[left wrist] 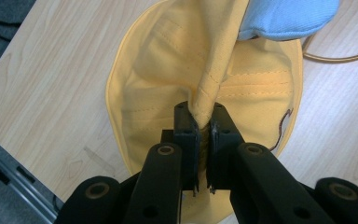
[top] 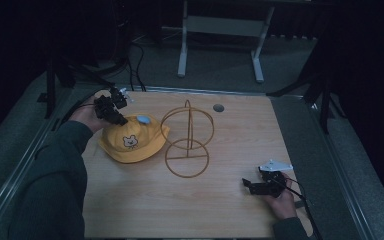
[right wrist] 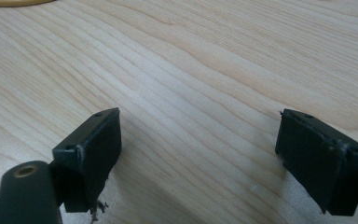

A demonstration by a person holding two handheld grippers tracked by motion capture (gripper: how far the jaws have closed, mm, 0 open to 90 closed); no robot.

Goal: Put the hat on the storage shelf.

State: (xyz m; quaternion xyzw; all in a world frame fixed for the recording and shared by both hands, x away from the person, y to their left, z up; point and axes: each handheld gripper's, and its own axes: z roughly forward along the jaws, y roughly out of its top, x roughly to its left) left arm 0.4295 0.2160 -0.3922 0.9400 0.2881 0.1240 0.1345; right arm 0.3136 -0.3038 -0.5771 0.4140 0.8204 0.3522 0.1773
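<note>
Yellow hat (top: 130, 142), bear face print, blue patch; left gripper (left wrist: 204, 128) pinching crown fold, seemingly lifted; right gripper (right wrist: 198, 149) wide.

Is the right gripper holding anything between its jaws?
No, the right gripper stands open with bare wooden table between its jaws.

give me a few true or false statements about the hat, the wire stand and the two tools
1. The left tool is shut on a fold of the yellow hat. True.
2. The right tool holds the wire stand. False: its jaws stand open over bare table, holding nothing.
3. The hat has a small bear face on its front. True.
4. The hat hangs on the wire stand. False: it sits on the table beside the stand.
5. The hat has a light blue patch. True.
</note>
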